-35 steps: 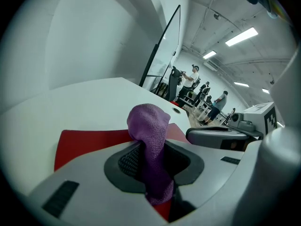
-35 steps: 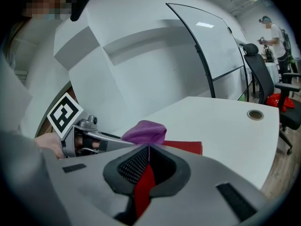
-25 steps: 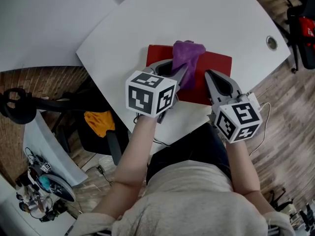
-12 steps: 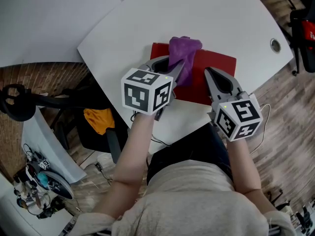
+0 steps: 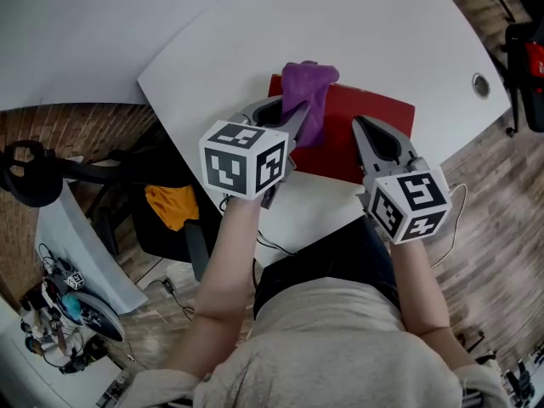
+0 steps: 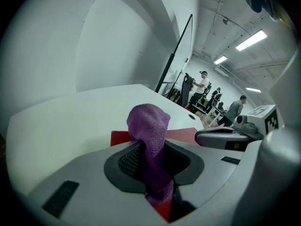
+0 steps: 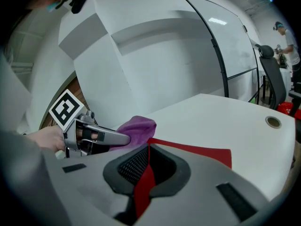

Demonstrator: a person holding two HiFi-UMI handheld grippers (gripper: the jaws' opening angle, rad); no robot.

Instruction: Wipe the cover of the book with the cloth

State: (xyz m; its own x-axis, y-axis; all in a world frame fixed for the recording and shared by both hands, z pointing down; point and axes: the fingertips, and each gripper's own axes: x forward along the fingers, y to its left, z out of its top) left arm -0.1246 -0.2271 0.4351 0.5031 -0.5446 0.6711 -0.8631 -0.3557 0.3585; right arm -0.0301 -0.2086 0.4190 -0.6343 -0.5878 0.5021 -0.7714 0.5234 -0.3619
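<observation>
Book (image 5: 374, 126) is the red one lying flat on the white table (image 5: 357, 32), long axis running side to side in front of the person. Left gripper (image 5: 299, 124) is clamped on the purple cloth (image 5: 306, 92), which bunches up out of the jaws and sits on the book's left end, up by the far corner. So basically all the bare cover lies to the right of the cloth, and I'd say the wipe has to sweep rightward along that long axis.

Catch is the right gripper (image 5: 360, 131). Its jaws are pressed together with just a sliver of red showing through the slit, tips down at the near edge mid-cover, probably pinning the book. It's close beside the left one, so the sweep looks better off going past it on the far side.
</observation>
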